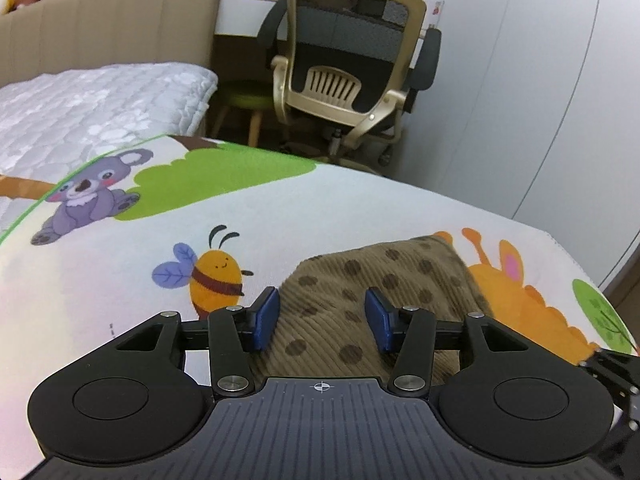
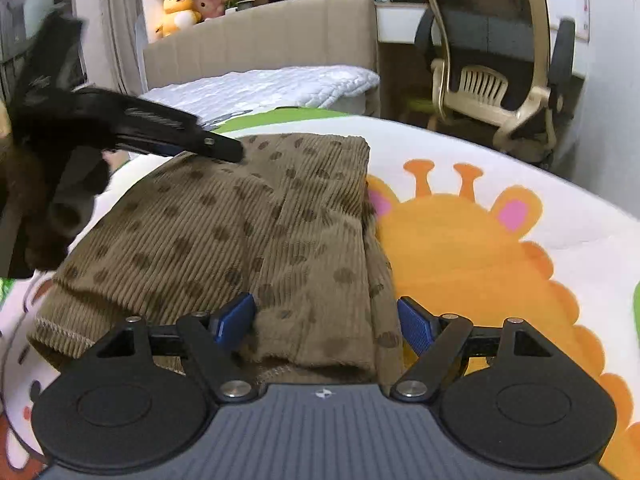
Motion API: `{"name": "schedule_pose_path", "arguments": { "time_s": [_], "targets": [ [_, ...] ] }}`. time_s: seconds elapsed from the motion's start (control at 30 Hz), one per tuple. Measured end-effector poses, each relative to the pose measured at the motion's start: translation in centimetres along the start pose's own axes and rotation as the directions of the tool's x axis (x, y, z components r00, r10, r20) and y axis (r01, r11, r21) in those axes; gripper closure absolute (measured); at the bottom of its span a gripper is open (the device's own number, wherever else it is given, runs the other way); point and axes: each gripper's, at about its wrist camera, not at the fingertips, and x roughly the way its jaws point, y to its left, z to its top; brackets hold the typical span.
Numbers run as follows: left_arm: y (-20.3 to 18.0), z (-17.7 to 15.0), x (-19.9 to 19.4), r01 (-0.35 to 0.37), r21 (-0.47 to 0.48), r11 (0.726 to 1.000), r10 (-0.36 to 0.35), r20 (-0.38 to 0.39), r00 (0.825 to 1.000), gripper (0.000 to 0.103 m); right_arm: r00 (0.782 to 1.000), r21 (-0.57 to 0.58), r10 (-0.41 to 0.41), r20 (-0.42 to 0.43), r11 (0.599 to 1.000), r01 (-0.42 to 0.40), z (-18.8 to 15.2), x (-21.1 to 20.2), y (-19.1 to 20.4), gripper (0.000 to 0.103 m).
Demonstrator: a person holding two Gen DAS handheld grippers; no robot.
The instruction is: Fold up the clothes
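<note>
The left gripper (image 1: 322, 318) is level, jaws spread wide, blue pads (image 1: 266, 320) well apart with nothing clamped between them. The right gripper (image 2: 326, 322) matches it, jaws parted wide, blue pads (image 2: 236, 320) gripping nothing.

- Garment (image 2: 256, 216): olive-brown ribbed corduroy with darker brown dots; lighter tan stitching along its near hem.
- Mat (image 1: 120, 300): white, printed with cartoons: a purple koala (image 1: 86, 196) with pink cheeks, a bright green bush, a yellow-orange bee (image 1: 214, 280) with brown stripes and blue wings, and an orange giraffe (image 2: 472, 248) with pink ears.
- Gripper pads (image 1: 266, 318): blue, on black arms over a dark grey ribbed body.
- Bed cover (image 1: 92, 108): pale grey-white, quilted.
- Headboard (image 1: 112, 24): beige, vertically channelled.
- Chair (image 1: 348, 60): gold-tan frame, black and grey mesh.
- Plush toys (image 2: 180, 12), far: yellow and pink.
</note>
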Motion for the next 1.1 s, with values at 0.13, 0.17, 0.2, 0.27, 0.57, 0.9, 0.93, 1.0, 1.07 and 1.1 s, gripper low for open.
{"name": "schedule_pose_path", "arguments": {
  "time_s": [0.13, 0.17, 0.2, 0.27, 0.57, 0.9, 0.93, 1.0, 1.07, 1.1],
  "targets": [
    [0.1, 0.0, 0.7, -0.004, -0.016, 1.000, 0.004, 0.002, 1.000, 0.046, 1.000, -0.010, -0.003, -0.009, 1.000, 0.003, 0.2, -0.1, -0.4, 0.021],
    [0.1, -0.1, 0.1, -0.005, -0.018, 1.000, 0.005, 0.016, 1.000, 0.046, 1.000, -0.008, -0.006, -0.008, 1.000, 0.006, 0.1, -0.2, -0.5, 0.020],
    [0.1, -0.2, -0.9, -0.007, -0.024, 1.000, 0.007, 0.031, 1.000, 0.046, 1.000, -0.004, -0.006, -0.007, 1.000, 0.006, 0.1, -0.1, -0.6, 0.019],
    [0.0, -1.0, -4.0, 0.001, -0.041, 0.999, 0.001, 0.067, 0.998, 0.048, 1.000, 0.006, -0.004, -0.005, 1.000, 0.004, -0.1, -0.2, -0.8, 0.017],
    [-3.9, -11.9, -13.0, 0.111, 0.036, 0.993, -0.108, -0.072, 0.991, 0.022, 1.000, -0.005, -0.029, 0.002, 1.000, 0.029, 0.1, 0.3, -0.1, 0.016],
    [-1.2, -10.5, -8.4, -0.127, 0.097, 0.987, 0.129, -0.009, 0.992, 0.050, 0.997, -0.077, -0.074, 0.038, 0.994, 0.077, 2.4, 3.1, 2.4, 0.016],
    [-1.0, -10.5, -8.1, -0.133, 0.089, 0.987, 0.134, -0.004, 0.991, 0.049, 0.996, -0.074, -0.076, 0.039, 0.994, 0.079, 2.5, 3.4, 2.6, 0.016],
    [-0.4, -10.5, -8.4, -0.120, 0.066, 0.991, 0.120, -0.002, 0.993, 0.049, 0.996, -0.071, -0.074, 0.041, 0.994, 0.077, 2.6, 3.5, 2.6, 0.016],
    [-0.3, -10.6, -9.4, -0.100, 0.045, 0.994, 0.100, 0.000, 0.995, 0.049, 0.997, -0.066, -0.067, 0.041, 0.995, 0.070, 2.5, 3.6, 2.4, 0.016],
    [-0.3, -10.5, -10.3, -0.075, 0.037, 0.996, 0.075, 0.020, 0.997, 0.048, 0.997, -0.059, -0.062, 0.039, 0.996, 0.064, 2.5, 3.6, 2.2, 0.016]
  ]
}}
